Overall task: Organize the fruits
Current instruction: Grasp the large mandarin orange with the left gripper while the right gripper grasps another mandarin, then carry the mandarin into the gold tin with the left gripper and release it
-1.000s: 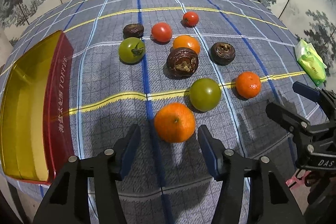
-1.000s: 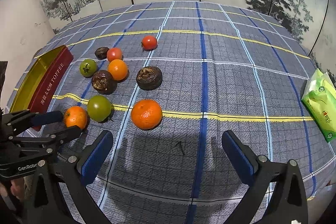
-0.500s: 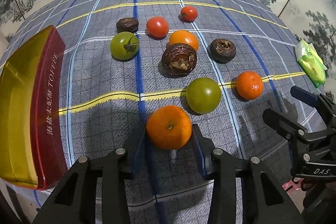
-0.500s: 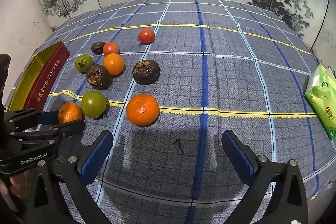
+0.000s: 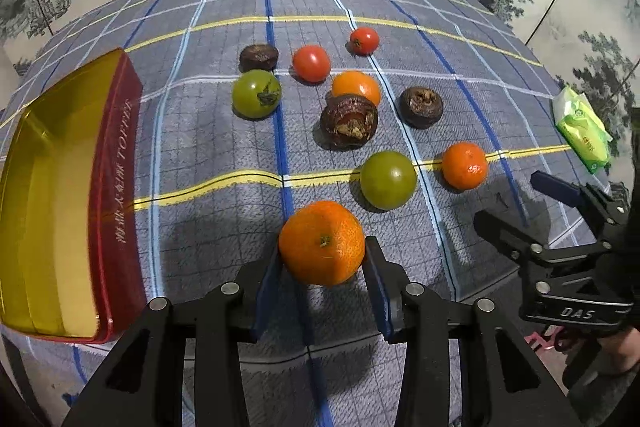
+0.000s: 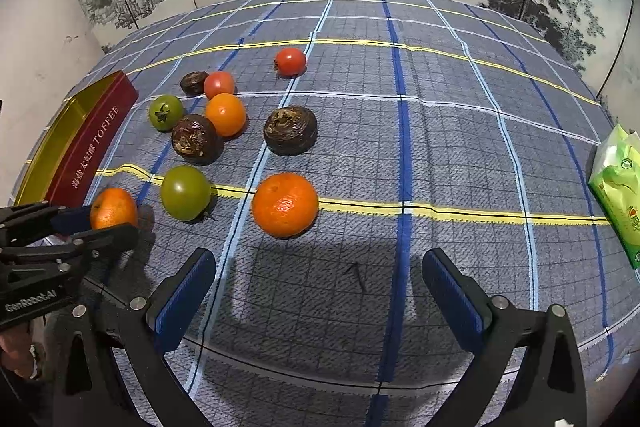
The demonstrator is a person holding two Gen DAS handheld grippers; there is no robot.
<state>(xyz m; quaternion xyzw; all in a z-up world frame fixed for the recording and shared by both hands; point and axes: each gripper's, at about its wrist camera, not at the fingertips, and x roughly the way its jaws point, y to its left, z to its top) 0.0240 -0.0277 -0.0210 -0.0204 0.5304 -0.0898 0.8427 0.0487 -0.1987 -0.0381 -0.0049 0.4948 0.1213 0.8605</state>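
While clamping mandarin (image 5: 322,243), left gripper (image 5: 322,277), tablecloth (image 5: 208,131)

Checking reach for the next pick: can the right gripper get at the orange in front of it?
Probably yes: the right gripper is open, with bare cloth up to the orange.

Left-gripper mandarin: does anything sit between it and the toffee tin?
Nothing visible does. The mandarin sits gripped in the left gripper, and only bare plaid cloth lies between it and the toffee tin. The other fruits lie farther back.
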